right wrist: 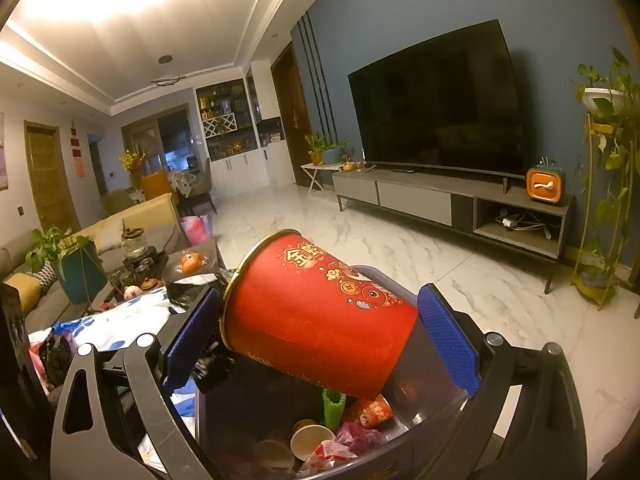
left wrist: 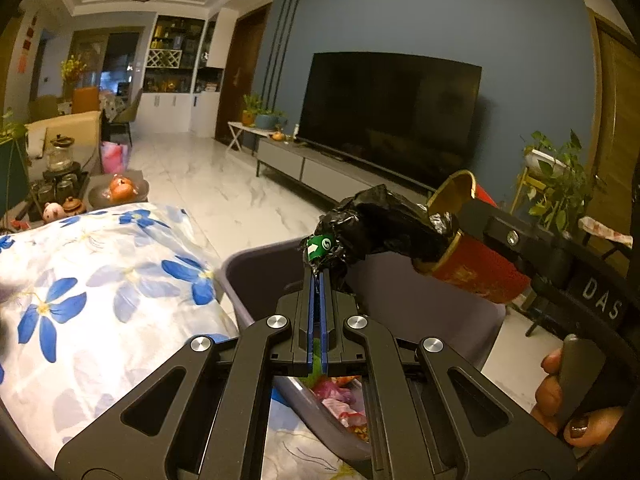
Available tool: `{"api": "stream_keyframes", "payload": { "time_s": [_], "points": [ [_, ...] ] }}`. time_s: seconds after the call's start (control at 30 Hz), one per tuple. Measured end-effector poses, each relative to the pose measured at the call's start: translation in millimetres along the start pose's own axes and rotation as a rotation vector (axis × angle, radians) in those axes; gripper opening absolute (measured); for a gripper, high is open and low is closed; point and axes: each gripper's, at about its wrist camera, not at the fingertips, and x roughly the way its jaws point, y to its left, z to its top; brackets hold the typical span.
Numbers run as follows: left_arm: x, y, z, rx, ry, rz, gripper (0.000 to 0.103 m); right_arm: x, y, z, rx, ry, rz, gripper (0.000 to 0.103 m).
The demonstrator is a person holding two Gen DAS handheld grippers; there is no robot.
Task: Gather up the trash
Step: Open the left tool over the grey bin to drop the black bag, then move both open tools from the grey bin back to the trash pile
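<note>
A red paper bucket (right wrist: 320, 320) with gold print lies tilted on its side between the blue pads (right wrist: 448, 336) of my right gripper (right wrist: 320, 294), which is shut on it. It hangs over a grey bin (right wrist: 376, 272) that holds a paper cup (right wrist: 310, 440), wrappers and other trash. In the left wrist view the same red bucket (left wrist: 472, 268) points its open mouth left. A black plastic bag (left wrist: 384, 220) trails out of that mouth. My left gripper (left wrist: 320, 276) is shut on the bag's bunched end, above the grey bin (left wrist: 256, 256).
A blue-flowered cloth (left wrist: 100, 280) lies left of the bin. A tea table with pots and fruit (left wrist: 116, 190) stands beyond it. A TV (right wrist: 440, 100) on a low stand (right wrist: 452, 200) lines the blue wall. A plant stand (right wrist: 604, 184) is at the right. A hand (left wrist: 560, 392) grips the right handle.
</note>
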Motion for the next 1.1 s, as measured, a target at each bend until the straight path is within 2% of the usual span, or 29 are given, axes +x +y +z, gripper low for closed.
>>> {"api": "stream_keyframes", "payload": {
  "time_s": [0.2, 0.27, 0.3, 0.33, 0.4, 0.43, 0.53, 0.73, 0.93, 1.1],
  "points": [
    [7.2, 1.4, -5.8, -0.01, 0.036, -0.046, 0.002, 1.1, 7.9, -0.6, 0.003, -0.004, 0.016, 0.095],
    [7.7, 1.5, -8.7, 0.001, 0.052, -0.055, 0.009, 2.7, 8.8, -1.4, 0.002, -0.003, 0.023, 0.095],
    [8.1, 2.1, -9.2, 0.005, 0.055, -0.053, 0.022, 4.4, 9.8, -2.0, 0.0, -0.003, 0.022, 0.095],
    [7.4, 3.0, -10.1, 0.004, 0.056, -0.051, 0.041, 5.5, 10.4, -2.6, -0.001, -0.002, 0.021, 0.095],
    [3.2, 8.3, -12.1, -0.012, 0.04, -0.042, 0.063, 10.3, 10.0, -4.8, 0.003, 0.007, 0.023, 0.091],
    [0.3, 11.6, -13.0, -0.021, 0.032, -0.032, 0.067, 12.7, 8.6, -3.9, 0.004, 0.012, 0.021, 0.091],
    [-7.6, 22.6, -16.0, -0.047, 0.026, -0.003, 0.074, 17.9, 7.8, -8.8, 0.009, 0.021, 0.029, 0.091],
    [-34.3, 41.7, -21.5, -0.091, -0.001, 0.079, 0.078, 13.3, 15.6, -15.5, -0.003, 0.031, 0.048, 0.091],
    [-77.9, 54.8, -30.0, -0.075, -0.06, 0.228, 0.082, -4.6, 28.9, -25.6, -0.038, 0.027, 0.047, 0.095],
    [-116.8, 84.2, -41.7, -0.107, -0.075, 0.359, 0.083, -19.8, 46.0, -36.5, -0.059, 0.02, 0.058, 0.095]
  ]
}}
